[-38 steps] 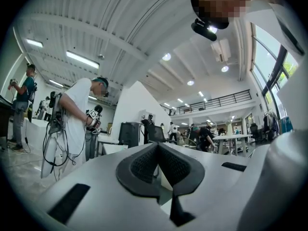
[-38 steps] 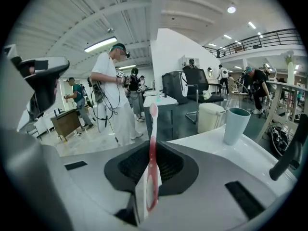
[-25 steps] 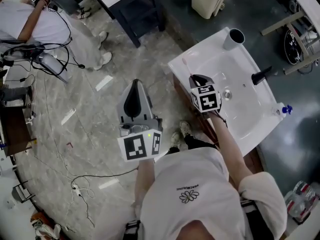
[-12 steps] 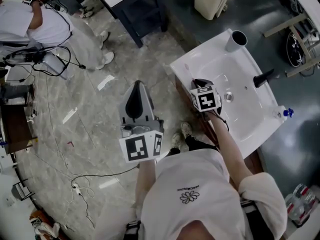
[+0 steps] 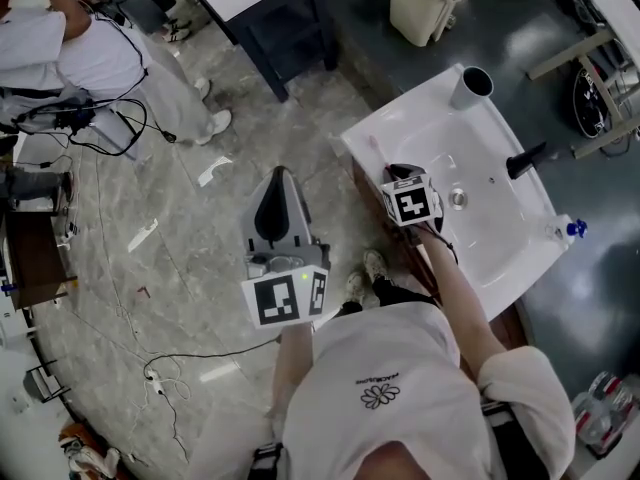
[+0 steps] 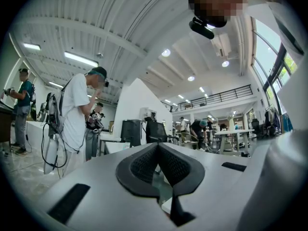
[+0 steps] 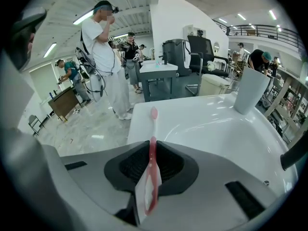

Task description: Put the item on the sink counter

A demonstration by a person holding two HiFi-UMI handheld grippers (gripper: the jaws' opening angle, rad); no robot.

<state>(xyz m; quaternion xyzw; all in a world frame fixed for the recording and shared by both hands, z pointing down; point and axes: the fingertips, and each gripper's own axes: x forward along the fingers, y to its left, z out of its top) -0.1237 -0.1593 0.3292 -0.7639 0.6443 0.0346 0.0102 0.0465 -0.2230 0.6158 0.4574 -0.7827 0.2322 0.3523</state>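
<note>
My right gripper (image 5: 395, 172) (image 7: 151, 153) is shut on a pink toothbrush (image 7: 152, 146), held by its handle. The bristle end (image 5: 375, 144) reaches out low over the left rim of the white sink counter (image 5: 365, 133) (image 7: 139, 114); I cannot tell if it touches. My left gripper (image 5: 277, 175) (image 6: 158, 152) hangs over the marble floor left of the sink. Its pads (image 6: 144, 165) are pressed together with nothing between them.
A grey cup (image 5: 468, 86) (image 7: 250, 93) stands at the sink's far corner. A black faucet (image 5: 527, 155) and the drain (image 5: 457, 198) lie to the right, a blue-capped bottle (image 5: 570, 229) at the near right rim. A person (image 5: 95, 53) stands on the floor.
The right gripper has stayed over the sink's left rim with the toothbrush in it. The left gripper has hardly moved. The person at the back has shifted a little.
</note>
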